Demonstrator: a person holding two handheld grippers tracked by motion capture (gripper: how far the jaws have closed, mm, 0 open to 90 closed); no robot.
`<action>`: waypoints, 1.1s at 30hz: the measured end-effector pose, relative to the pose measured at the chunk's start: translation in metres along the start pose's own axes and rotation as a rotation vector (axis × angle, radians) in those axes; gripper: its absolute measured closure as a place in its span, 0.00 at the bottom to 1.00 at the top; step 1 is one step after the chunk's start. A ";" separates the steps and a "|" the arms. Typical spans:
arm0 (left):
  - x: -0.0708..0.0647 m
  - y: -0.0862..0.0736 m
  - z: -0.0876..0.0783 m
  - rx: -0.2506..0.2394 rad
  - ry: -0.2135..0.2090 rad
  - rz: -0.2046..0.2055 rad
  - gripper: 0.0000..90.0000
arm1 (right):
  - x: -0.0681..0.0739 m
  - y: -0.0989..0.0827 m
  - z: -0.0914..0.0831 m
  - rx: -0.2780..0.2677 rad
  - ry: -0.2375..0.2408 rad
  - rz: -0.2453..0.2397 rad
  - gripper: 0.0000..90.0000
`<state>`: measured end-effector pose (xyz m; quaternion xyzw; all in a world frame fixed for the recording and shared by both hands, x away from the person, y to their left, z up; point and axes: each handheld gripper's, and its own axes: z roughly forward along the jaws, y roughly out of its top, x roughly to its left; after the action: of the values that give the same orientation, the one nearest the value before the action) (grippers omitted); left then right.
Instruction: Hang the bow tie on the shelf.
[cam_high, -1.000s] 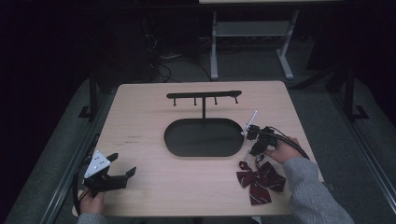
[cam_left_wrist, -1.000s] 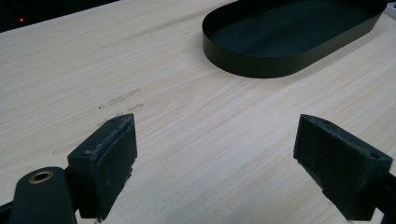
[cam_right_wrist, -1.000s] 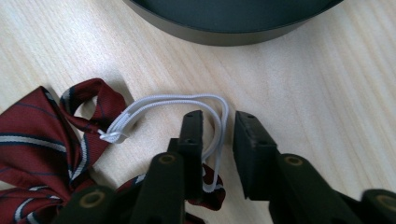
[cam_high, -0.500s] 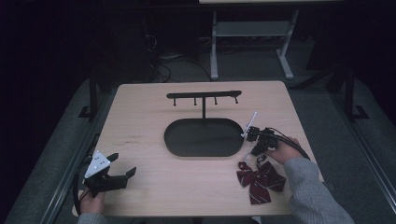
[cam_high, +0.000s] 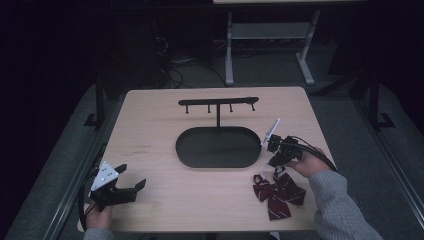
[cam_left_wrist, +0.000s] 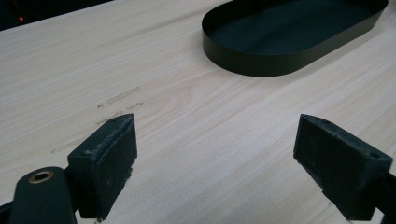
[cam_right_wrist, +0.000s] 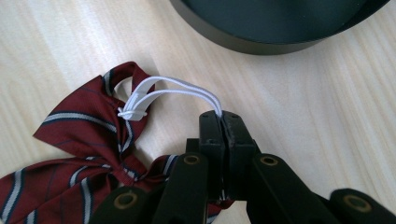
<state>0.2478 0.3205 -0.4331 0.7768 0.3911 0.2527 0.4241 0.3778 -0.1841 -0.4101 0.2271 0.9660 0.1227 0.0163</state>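
While the black tray (cam_high: 218, 146) and its hook stand (cam_high: 218, 104) sit mid-frame on the table (cam_high: 150, 130), nothing blocks me. At lower right lies the red striped bow tie (cam_high: 277, 192). My right gripper (cam_right_wrist: 224, 122) has just squeezed together on its white elastic loop (cam_right_wrist: 180, 91). At lower left, my left gripper (cam_high: 131, 178) gapes wide, holding nothing.

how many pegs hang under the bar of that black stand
4, as far as the high view shows: four small pegs in a row under the stand's bar, at about and. None looks hidden.
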 end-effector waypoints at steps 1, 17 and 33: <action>0.000 0.000 0.000 0.000 -0.001 -0.001 0.15 | 0.001 -0.001 -0.001 -0.001 0.003 0.000 0.97; -0.001 0.001 0.001 -0.001 0.001 -0.003 0.15 | 0.015 -0.003 -0.034 -0.075 -0.015 -0.048 0.97; -0.001 0.001 0.002 -0.002 0.001 -0.001 0.15 | 0.027 0.006 -0.060 -0.105 -0.042 -0.105 0.97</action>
<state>0.2496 0.3182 -0.4333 0.7760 0.3913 0.2533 0.4248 0.3511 -0.1810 -0.3500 0.1776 0.9682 0.1675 0.0550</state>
